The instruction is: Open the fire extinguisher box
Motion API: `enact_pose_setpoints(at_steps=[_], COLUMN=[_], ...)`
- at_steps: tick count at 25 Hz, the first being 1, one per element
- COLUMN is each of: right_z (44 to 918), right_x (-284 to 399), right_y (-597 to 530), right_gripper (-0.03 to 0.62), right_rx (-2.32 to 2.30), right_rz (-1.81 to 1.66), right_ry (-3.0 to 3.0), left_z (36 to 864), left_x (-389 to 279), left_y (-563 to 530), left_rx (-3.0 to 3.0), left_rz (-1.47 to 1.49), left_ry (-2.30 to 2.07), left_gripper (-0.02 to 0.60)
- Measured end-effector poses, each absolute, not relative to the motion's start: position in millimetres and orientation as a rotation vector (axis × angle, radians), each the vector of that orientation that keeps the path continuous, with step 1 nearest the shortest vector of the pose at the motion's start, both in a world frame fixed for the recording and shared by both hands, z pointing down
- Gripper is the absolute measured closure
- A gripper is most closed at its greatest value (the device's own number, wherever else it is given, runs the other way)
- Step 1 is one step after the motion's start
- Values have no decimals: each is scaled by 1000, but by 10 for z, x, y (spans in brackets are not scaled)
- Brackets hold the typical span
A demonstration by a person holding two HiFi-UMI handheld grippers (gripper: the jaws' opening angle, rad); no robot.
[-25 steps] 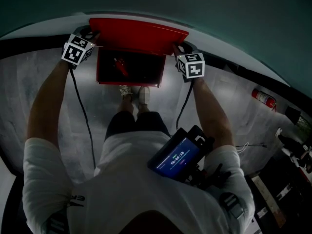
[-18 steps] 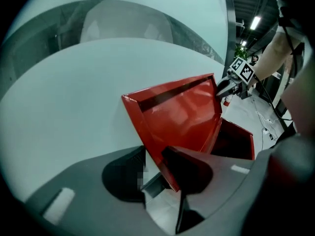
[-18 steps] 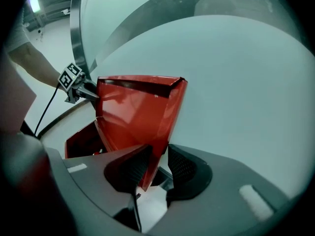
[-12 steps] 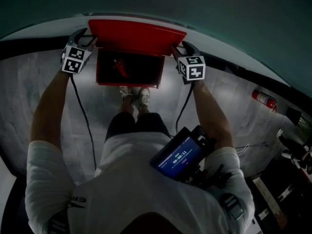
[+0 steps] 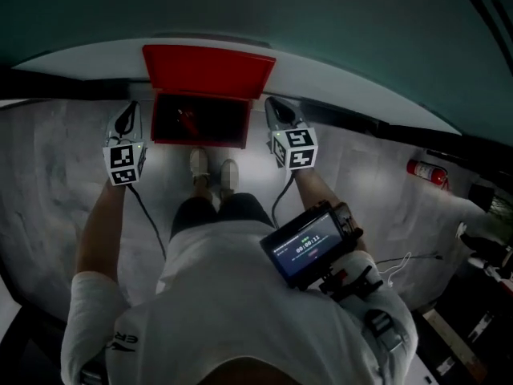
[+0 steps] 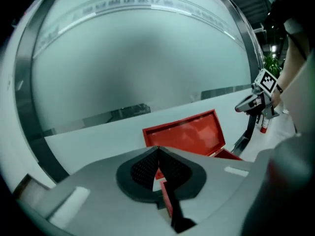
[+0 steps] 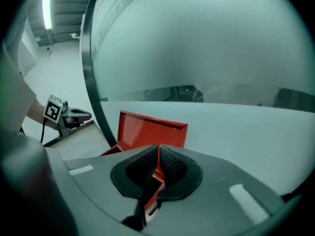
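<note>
Red box (image 5: pixel 207 70) open | left gripper (image 5: pixel 127 122) beside, closed | right gripper (image 5: pixel 278 113) beside, closed

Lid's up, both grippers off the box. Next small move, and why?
Probably just lower both grippers and stop. The lid stands upright against the wall and the box is open. The left gripper and right gripper are shut and empty, either side of the box and not touching it. Nothing seems left to lift.

Box contents (image 5: pixel 186 119) dim and indistinct
</note>
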State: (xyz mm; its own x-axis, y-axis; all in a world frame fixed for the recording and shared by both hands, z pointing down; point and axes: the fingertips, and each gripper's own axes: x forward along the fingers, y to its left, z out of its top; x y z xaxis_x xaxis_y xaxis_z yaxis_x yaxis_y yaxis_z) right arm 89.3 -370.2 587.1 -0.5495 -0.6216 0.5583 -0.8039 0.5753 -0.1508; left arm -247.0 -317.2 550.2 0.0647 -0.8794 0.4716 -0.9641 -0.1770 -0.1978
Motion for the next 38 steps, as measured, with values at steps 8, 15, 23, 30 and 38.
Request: enact_pose_setpoints(at_steps=[8,15,23,30,38], right_z=[5160,4634,4178,3764,3662], right_x=[652,578,655,697,651], right_y=[-2850,-2004,-755,367,701], right_gripper=[582,582,582,582,583], right_rx=[1143,1186,1303,1315,1250], right_rz=[498,434,393,371,332], right_ry=[-2515,-2591,-2608,-2628,-2681], left_z=[4935,4581,4117,3619,3619], left_x=[-1971,-1766,-1694,-1465,-1266], left_y=[-2136,-1357,-321,532,785], left_rx=[2214,2261,2353,2456,2428], left_rz=[529,314,170,102,19], left_ry=[-1916,-1915,-1882,-1812,-1806], left_gripper=[578,578,578,578,578])
